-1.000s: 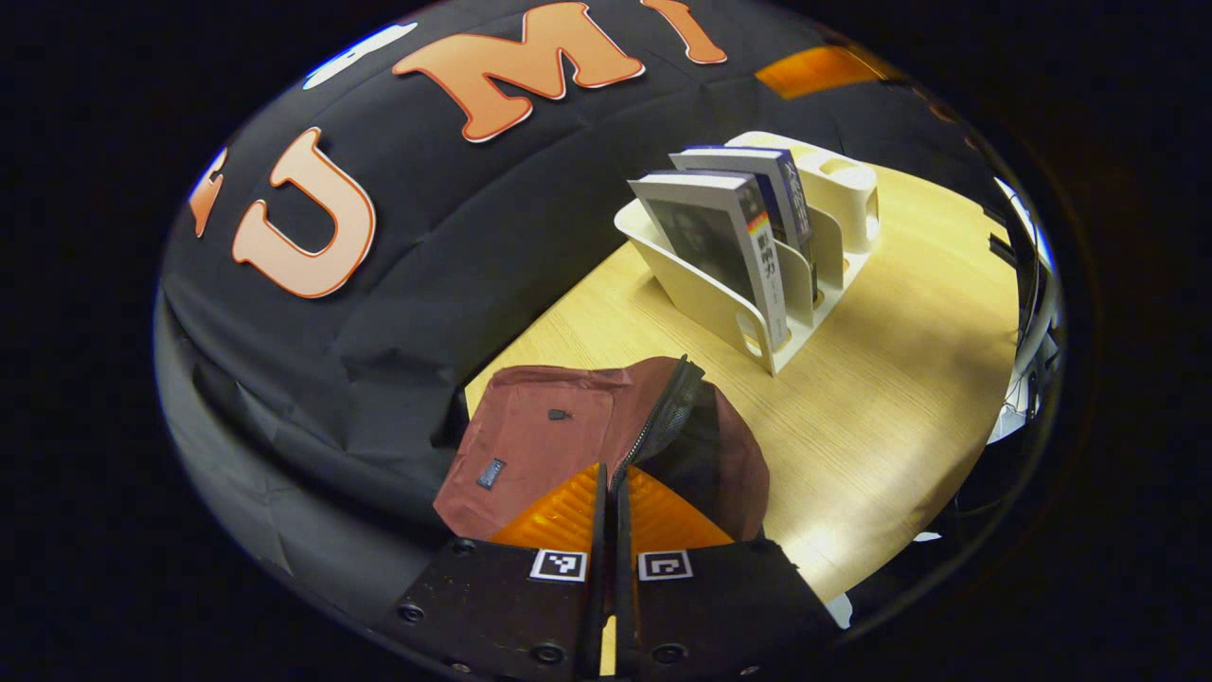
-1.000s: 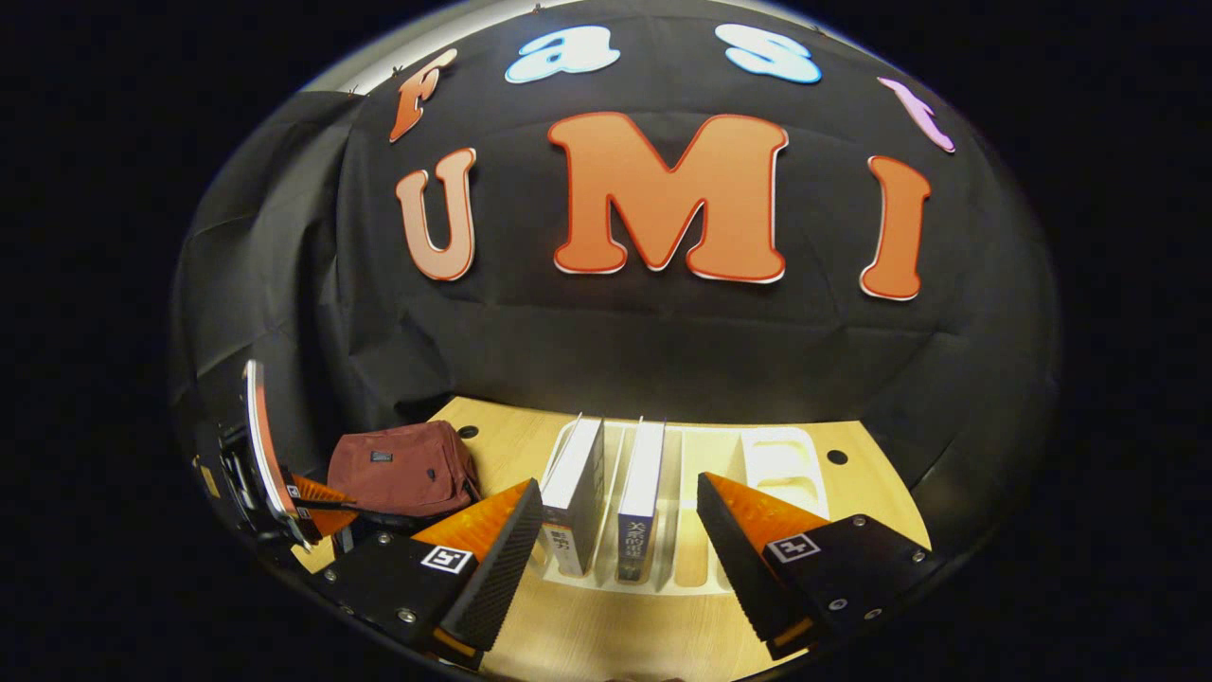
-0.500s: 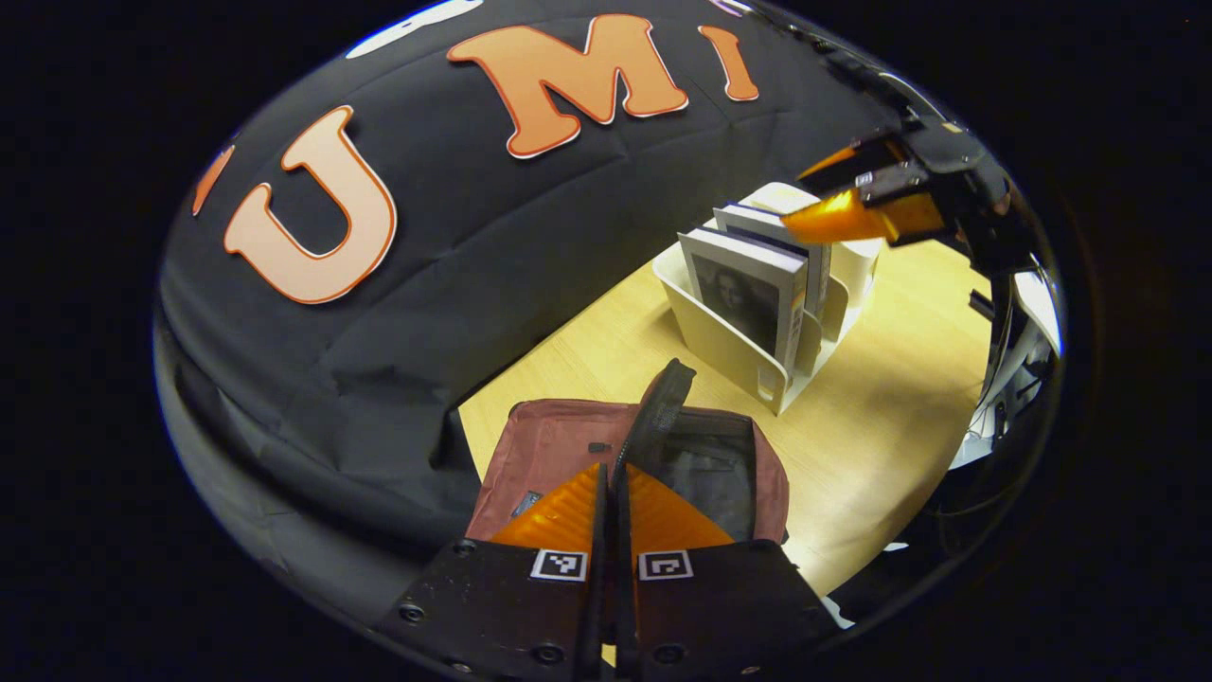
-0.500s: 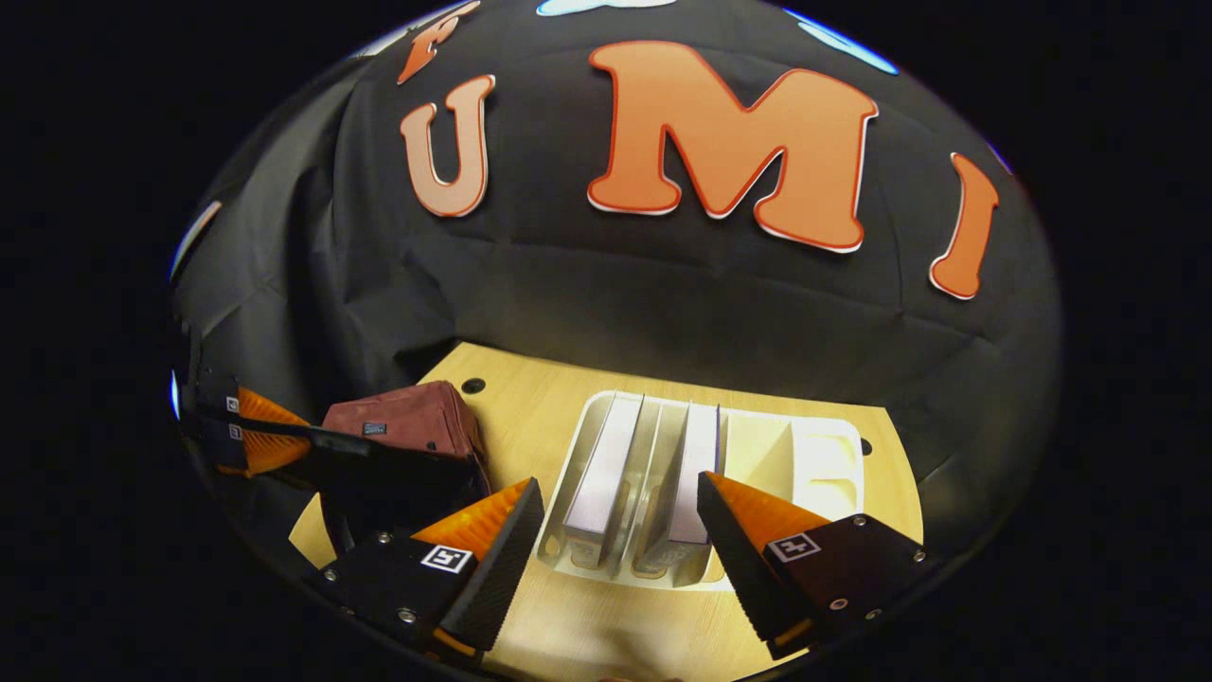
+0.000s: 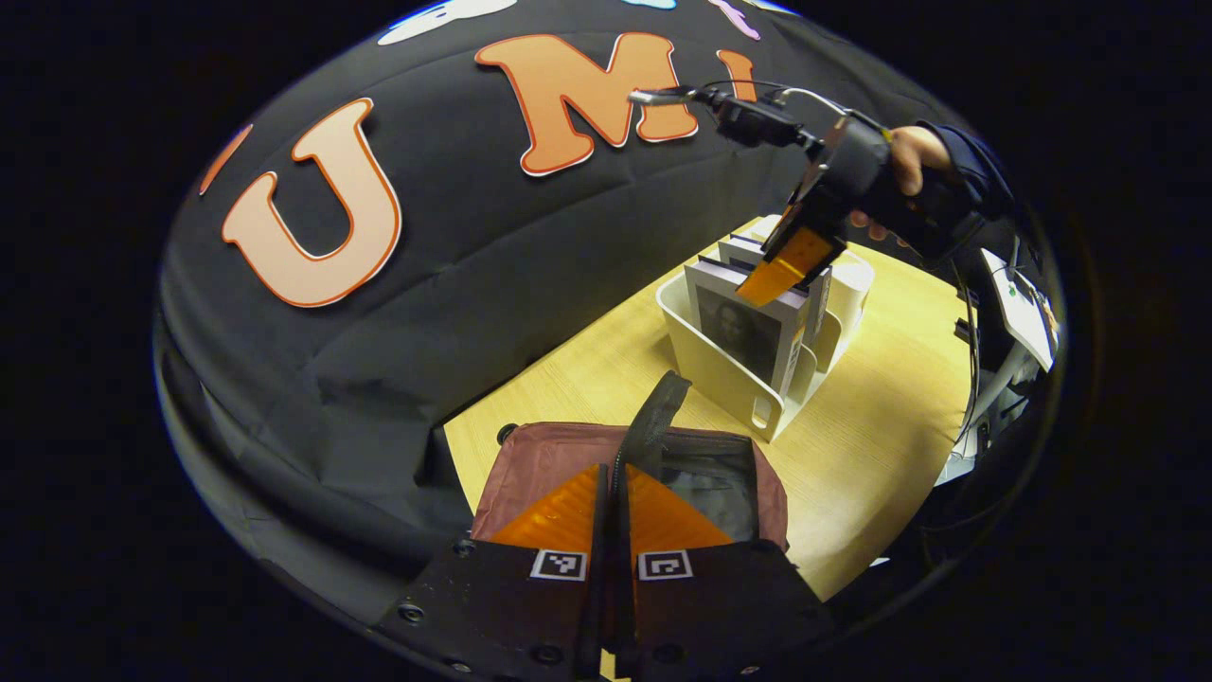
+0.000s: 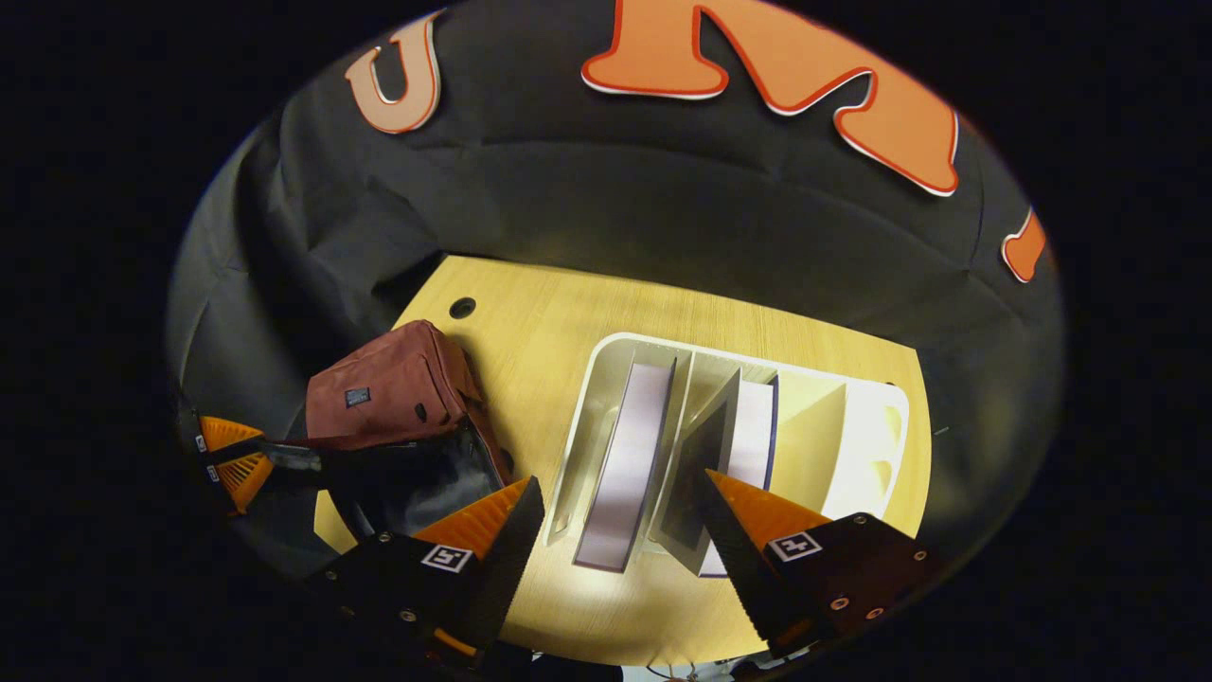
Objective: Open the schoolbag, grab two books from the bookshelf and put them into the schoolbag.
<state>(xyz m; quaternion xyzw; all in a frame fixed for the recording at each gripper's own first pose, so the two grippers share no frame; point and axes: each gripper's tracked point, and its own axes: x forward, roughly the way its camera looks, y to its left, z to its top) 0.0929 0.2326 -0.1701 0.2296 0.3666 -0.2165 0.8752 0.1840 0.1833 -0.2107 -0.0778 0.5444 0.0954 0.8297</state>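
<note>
In the right gripper view, at nine o'clock, we see the left tool (image 6: 248, 457) gripping the edge of the maroon schoolbag (image 6: 393, 403), which lies on the wooden bench (image 6: 540, 313) with its dark inside open toward us. In the left gripper view that left tool (image 5: 611, 493) has its orange fingers pressed together on the bag's black zipper flap (image 5: 653, 421), holding it up, and the schoolbag (image 5: 540, 455) sits right beneath at six o'clock.

Moving right in the right gripper view, the white bookshelf (image 6: 587, 417) stands at the centre with a first book (image 6: 630, 464) in its left slot and a second book (image 6: 753, 436) one slot over. The right tool (image 6: 620, 530) is spread wide just above them, touching neither.

In the left gripper view, at two o'clock, the right tool (image 5: 791, 265) hangs over the books in the bookshelf (image 5: 720, 374), held by a hand (image 5: 904, 166).
</note>
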